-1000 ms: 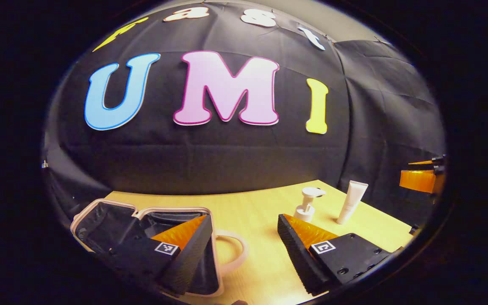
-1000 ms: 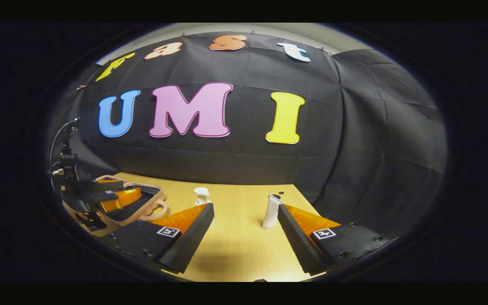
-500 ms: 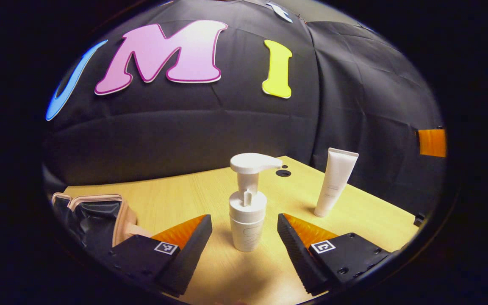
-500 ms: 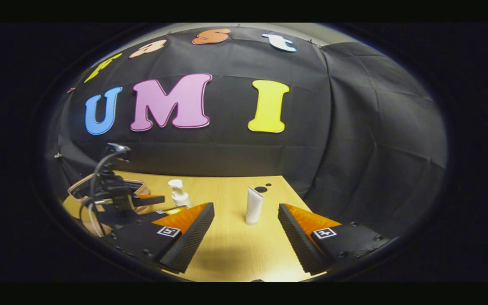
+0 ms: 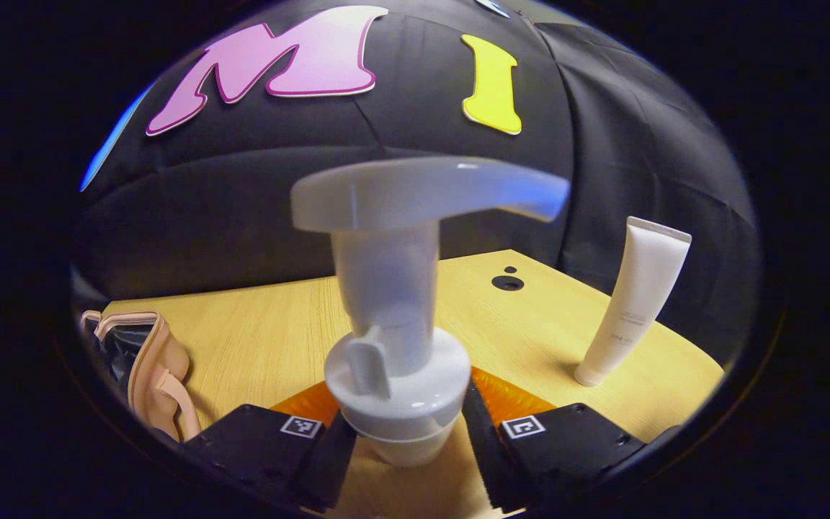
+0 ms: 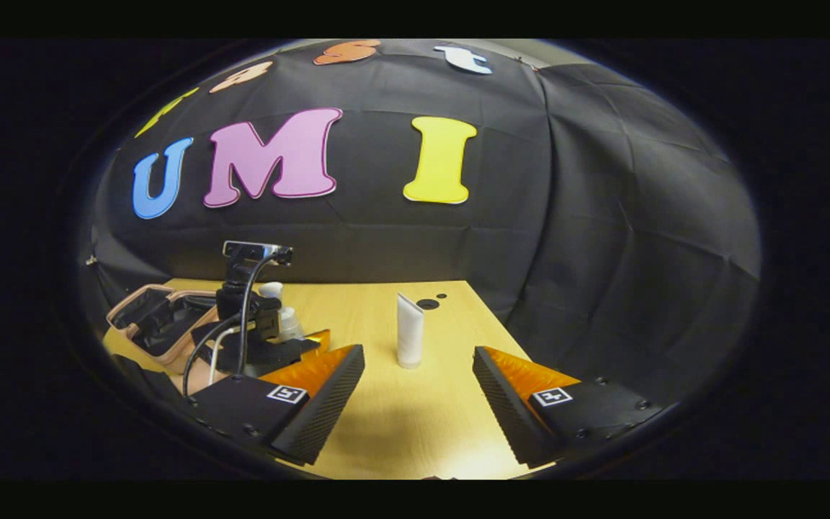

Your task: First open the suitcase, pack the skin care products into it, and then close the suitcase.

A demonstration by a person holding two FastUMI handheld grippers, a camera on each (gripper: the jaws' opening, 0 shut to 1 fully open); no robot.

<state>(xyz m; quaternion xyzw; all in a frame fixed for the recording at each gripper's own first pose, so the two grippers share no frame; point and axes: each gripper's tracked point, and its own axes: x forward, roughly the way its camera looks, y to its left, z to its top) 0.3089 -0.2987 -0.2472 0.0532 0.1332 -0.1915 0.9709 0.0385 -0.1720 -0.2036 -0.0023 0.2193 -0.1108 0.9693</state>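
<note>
Left gripper view, going left to right: the suitcase (image 5: pixel 143 353) sits open at the far left edge of the table (image 5: pixel 271 324), its pinkish rim and dark lining showing. Dead centre is the pump bottle (image 5: pixel 393 360), huge in frame now. Half a second ago it stood a little way ahead of the fingers, and a second ago the camera was still looking over the suitcase, so the left gripper (image 5: pixel 409 440) has swung over and pushed right up to the bottle. Its fingers have come in from wide to narrow, one on each side of the bottle's body. Both look to be touching or just about touching, but the contact spots are tucked under the bottle's collar, so it's honestly hard to say whether it's a firm grip yet. Further right the tube (image 5: pixel 635 303) stands upright near the table's right edge.

Right gripper view: the suitcase (image 6: pixel 152 324) is at left, then the left gripper (image 6: pixel 260 335) around the bottle (image 6: pixel 282 317), then the tube (image 6: pixel 409 339) standing ahead of the right gripper (image 6: pixel 418 393), which is wide open with nothing in it and has crept a bit closer to the tube.

So opening looks done, and packing is just starting: bottle first, tube probably next.
</note>
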